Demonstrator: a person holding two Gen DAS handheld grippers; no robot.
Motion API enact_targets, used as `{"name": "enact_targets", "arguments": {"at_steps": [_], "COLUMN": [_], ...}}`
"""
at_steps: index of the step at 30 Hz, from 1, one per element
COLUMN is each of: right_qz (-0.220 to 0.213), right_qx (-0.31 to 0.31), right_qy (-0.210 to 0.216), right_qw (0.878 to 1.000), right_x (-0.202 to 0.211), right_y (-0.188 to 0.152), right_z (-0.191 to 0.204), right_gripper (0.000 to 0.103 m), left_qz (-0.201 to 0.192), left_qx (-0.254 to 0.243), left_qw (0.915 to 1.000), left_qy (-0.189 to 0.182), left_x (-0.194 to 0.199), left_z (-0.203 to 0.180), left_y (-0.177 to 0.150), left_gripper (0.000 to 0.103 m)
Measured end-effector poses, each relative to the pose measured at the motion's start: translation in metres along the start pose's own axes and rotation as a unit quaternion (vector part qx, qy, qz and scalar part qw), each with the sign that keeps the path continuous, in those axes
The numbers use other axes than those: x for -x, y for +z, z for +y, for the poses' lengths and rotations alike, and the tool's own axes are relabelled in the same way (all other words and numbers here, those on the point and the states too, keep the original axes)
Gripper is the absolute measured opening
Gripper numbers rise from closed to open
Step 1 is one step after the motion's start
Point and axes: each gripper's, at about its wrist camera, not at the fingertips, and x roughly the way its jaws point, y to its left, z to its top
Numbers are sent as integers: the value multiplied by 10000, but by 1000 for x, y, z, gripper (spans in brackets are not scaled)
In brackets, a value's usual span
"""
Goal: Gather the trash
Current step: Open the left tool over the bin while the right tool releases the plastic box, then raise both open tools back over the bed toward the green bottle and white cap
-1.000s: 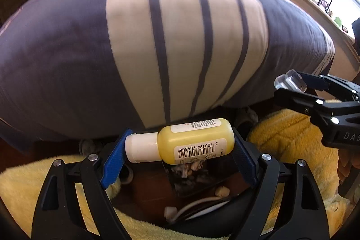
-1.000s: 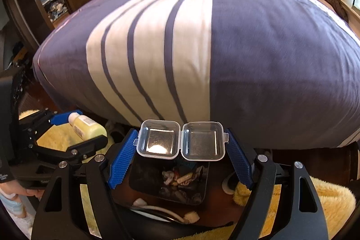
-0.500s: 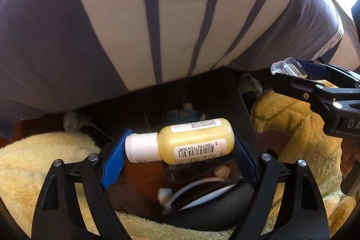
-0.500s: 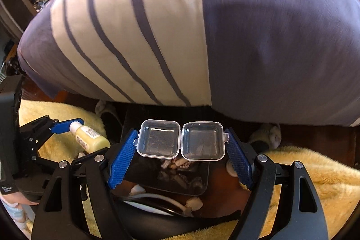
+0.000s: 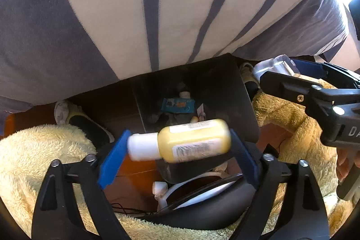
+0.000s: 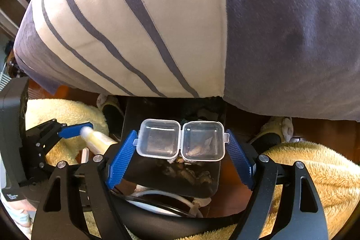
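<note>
My left gripper hangs over a dark trash bin. Its jaws are opening, and a yellow bottle with a white cap lies blurred and tilted between the blue pads, slipping loose. My right gripper is also over the bin. Its jaws are opening, but a clear hinged plastic box, lid folded open, still sits level with its ends against both pads. The right gripper also shows at the right of the left wrist view, with the box at its tip.
A bed with a striped grey and cream cover overhangs the bin's far side. Fluffy yellow fabric lies on both sides. Slippers rest on the wooden floor. Wrappers lie in the bin. A white cable runs near its front.
Both grippers have dropped and tipped down from the bed top to the bin. The bottle, held level before, now tilts and blurs between the left pads.
</note>
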Motion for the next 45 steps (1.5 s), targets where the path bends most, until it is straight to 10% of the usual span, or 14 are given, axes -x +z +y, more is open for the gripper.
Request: {"name": "enact_targets", "arguments": {"at_steps": [21, 45], "right_qz": [-597, -1855], "right_qx": [-65, 98], "right_qy": [-386, -618], "right_qw": [9974, 9807], "right_x": [46, 149], "right_y": [0, 55], "right_z": [-8, -3], "right_gripper": [96, 98], "left_qz": [-806, -2376], "left_qx": [-86, 101], "left_qw": [9965, 9697], "left_qy": [186, 565], "left_x": [64, 189], "left_z": [-5, 20], "left_y": [4, 49], "left_gripper": [95, 95]}}
